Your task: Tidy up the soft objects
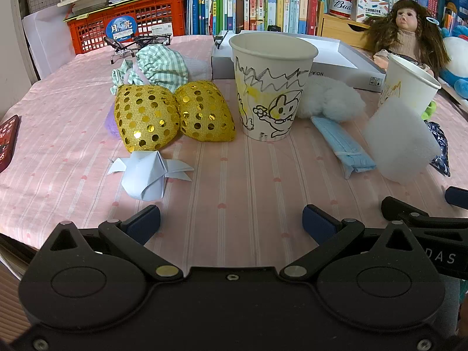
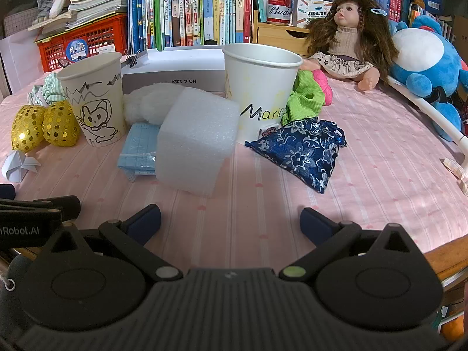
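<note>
Foam block (image 2: pixel 196 137) sits mid-table between the two paper cups, over the blue face mask (image 2: pixel 140 152), while left gripper (image 1: pixel 231 222) and right gripper (image 2: pixel 231 222) hover wide open, holding nothing.

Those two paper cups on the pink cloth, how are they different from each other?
The left cup has a rabbit-like cartoon in black outline with zigzag lines above it; the right cup carries handwritten lettering that starts "Marie". The left cup has gold sequined pads beside it; the right cup has a green cloth and a blue floral pouch beside it. Both are white, upright and open at the top.
</note>
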A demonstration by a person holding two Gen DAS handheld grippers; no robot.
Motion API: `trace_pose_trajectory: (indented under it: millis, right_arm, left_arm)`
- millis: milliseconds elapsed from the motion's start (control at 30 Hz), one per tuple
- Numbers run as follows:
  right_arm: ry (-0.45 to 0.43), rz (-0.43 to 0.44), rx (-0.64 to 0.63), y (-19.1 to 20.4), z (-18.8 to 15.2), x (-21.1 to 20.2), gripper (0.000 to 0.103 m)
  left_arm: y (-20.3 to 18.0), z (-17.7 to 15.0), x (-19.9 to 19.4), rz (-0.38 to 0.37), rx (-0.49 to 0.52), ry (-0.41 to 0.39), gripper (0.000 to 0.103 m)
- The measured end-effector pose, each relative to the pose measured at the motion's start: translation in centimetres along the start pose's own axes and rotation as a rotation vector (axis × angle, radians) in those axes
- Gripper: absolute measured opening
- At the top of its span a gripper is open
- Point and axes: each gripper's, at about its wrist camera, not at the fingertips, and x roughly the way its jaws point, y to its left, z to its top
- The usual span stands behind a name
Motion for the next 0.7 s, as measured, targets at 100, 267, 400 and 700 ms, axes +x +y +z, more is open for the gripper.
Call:
trace_pose_trajectory:
  millis: [100,267,400,700]
  right_arm:
    - [0.0,0.0,0.0,0.0,-0.01,-0.01,0.103]
    - [0.0,0.0,0.0,0.0,0.0,-0.02,0.103]
    - [-0.001,0.0,0.0,0.0,-0.01,-0.04,0.103]
    - [-0.001,-0.001,0.0,-0.01,0.01,-0.02,0.103]
  left_arm:
    - [0.1,0.07,0.22,0.002,-0.002,0.003,0.103]
    - [0.05,0.04,0.37,0.001,-0.001,0.005,0.103]
    - [0.04,0.05,0.37,0.001,-0.001,0.005,0.103]
    - [0.04,0.05,0.36,0.001,-0.001,0.006,0.103]
